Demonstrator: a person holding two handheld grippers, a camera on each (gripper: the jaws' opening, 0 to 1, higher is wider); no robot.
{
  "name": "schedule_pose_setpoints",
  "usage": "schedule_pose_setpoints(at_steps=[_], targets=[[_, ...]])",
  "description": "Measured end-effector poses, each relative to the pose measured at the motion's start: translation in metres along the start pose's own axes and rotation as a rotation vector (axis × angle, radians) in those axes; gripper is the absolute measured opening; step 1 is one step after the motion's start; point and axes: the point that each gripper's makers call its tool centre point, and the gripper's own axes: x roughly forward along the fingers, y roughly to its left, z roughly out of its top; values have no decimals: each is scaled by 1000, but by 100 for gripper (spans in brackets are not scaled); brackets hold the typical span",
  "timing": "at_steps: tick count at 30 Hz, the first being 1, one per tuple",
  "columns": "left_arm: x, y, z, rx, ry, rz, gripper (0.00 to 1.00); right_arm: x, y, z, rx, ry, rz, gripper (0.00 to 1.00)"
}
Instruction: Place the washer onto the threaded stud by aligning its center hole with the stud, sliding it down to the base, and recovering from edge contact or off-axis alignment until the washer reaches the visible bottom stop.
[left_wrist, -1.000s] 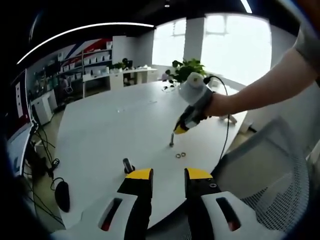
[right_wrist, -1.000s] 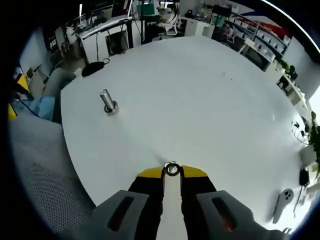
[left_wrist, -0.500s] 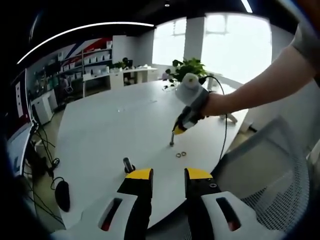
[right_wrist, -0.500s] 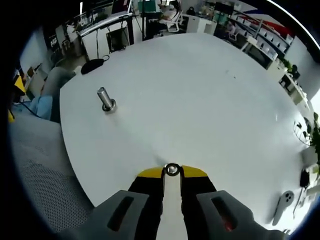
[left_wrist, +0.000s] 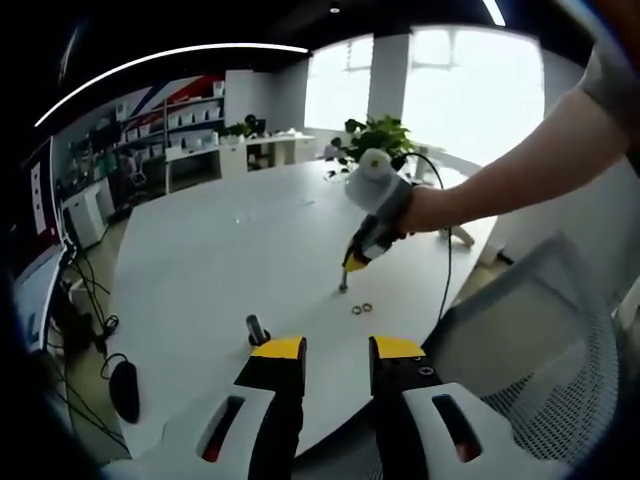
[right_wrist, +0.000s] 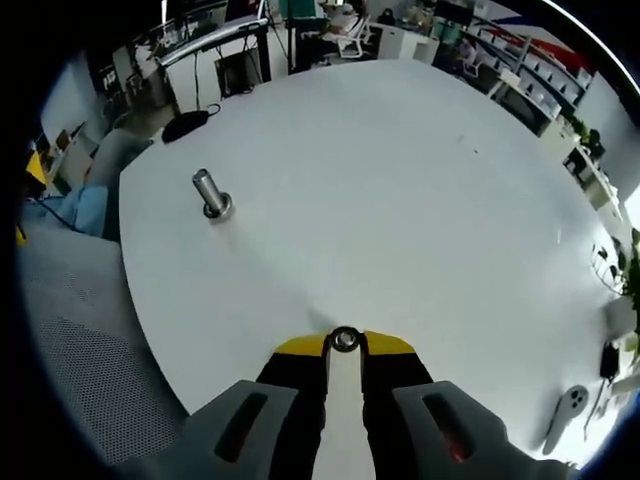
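Between the yellow-tipped fingers of the right gripper (right_wrist: 344, 345), a small silver metal washer (right_wrist: 344, 339) is pinched at the very tips, the two fingers being closed on its edges, as seen in the right gripper view. Ahead of these fingers and off to their left, well apart from them, a short silver threaded stud with a flanged base (right_wrist: 210, 194) is seen standing upright on the large white round desk (right_wrist: 400, 190).

In the left gripper view, the right gripper (left_wrist: 351, 265) is seen from outside, held by a person's hand (left_wrist: 425, 208) and pointed steeply down, its yellow tips just above a thin upright metal stud (left_wrist: 343, 284) on the desk (left_wrist: 230, 250). Whether the washer touches that stud cannot be told at this size. Two loose metal washers (left_wrist: 362, 309) are seen lying flat on the desk just beside that stud's foot, on the side nearer the left gripper.

The left gripper (left_wrist: 336, 349) is held low at the near edge of the desk, its yellow-tipped fingers parted with nothing between them. Just ahead of its left finger, a second short stud (left_wrist: 255, 329) is seen standing on the desk. A grey mesh chair back (left_wrist: 540, 350) is seen to the right of these fingers, and a leafy green plant (left_wrist: 375, 138) far beyond them.
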Motion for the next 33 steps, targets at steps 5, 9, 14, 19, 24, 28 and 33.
schedule_pose_setpoints(at_steps=[5,9,14,19,24,28,33], targets=[[0,0,0,-3,-1,-1,23,2,-2,2,2,3,2,13],[0,0,0,-3,2,-2,23,6,-3,0,-1,18,7,13],[0,0,0,-4,0,-2,23,10,-1,-4,-10,34,11,14],[0,0,-1,-6,1,0,23,17,-5,-9,-9,61,14,14],[0,0,-1,-5,3,-1,23,25,-7,-14,2,74,18,14],[0,1,-1,-10,1,2,23,32,-7,-16,5,84,22,14],[-1,2,-1,-14,-3,6,23,39,-5,-19,3,101,26,14]])
